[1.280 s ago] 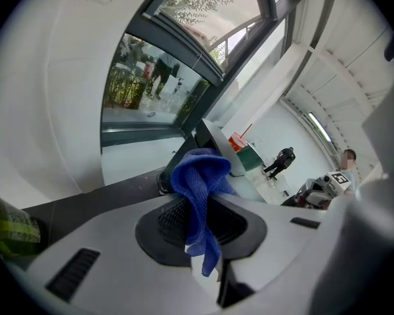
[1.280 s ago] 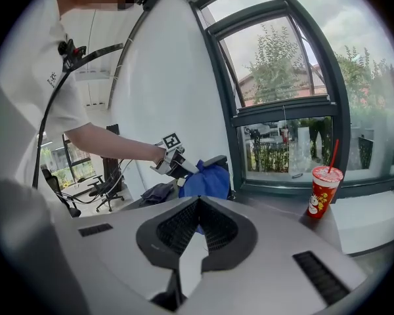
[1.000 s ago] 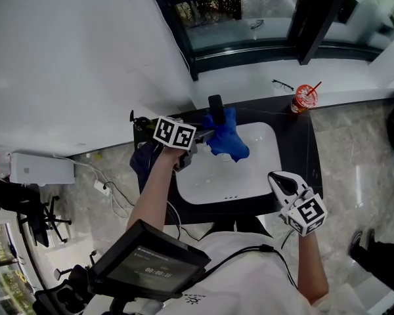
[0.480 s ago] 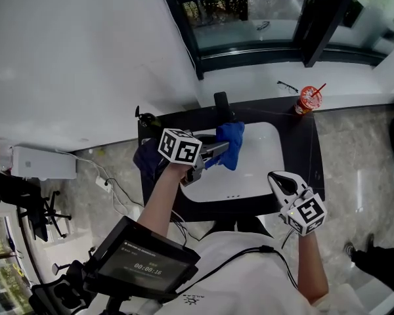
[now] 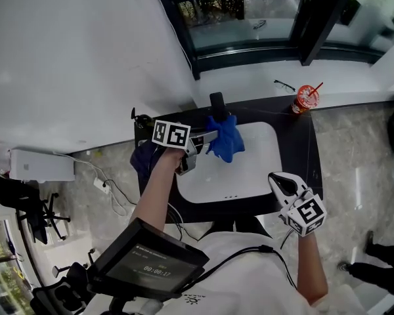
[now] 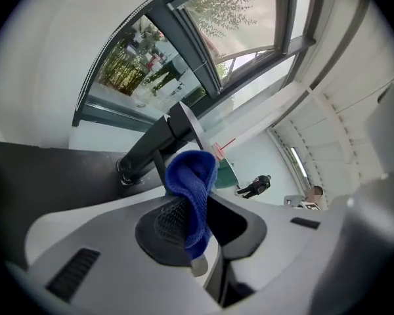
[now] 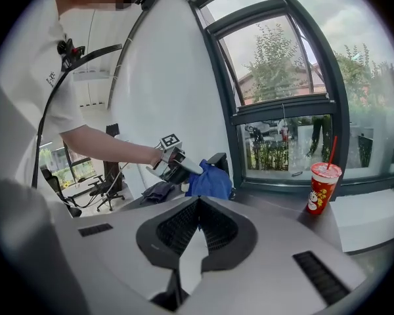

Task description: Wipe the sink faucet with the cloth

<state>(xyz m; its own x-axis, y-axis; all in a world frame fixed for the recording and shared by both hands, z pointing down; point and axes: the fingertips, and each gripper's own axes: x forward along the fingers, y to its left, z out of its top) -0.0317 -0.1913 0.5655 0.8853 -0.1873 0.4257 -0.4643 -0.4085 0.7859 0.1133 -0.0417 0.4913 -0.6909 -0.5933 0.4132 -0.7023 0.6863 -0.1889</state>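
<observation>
My left gripper (image 5: 206, 139) is shut on a blue cloth (image 5: 226, 137), which hangs over the back of the white sink (image 5: 249, 169). The cloth's top lies right under the black faucet (image 5: 217, 103); contact is unclear. In the left gripper view the cloth (image 6: 192, 184) is bunched between the pads, with the faucet (image 6: 156, 143) slanting just behind it. My right gripper (image 5: 280, 181) hovers at the sink's front right corner, shut and empty. Its own view shows the pads (image 7: 213, 225) meeting, and beyond them the left gripper (image 7: 187, 165), the cloth (image 7: 210, 182) and the faucet (image 7: 218, 160).
A red cup with a straw (image 5: 305, 98) stands at the back right corner of the black counter (image 5: 301, 143). A dark bundle of fabric (image 5: 144, 157) lies on the counter's left end. Glasses (image 5: 284, 84) rest on the white sill below the window.
The left gripper swung out right over the basin with the cloth, then came back and rolled; the cloth is up against the faucet again. The right gripper has stayed still.
</observation>
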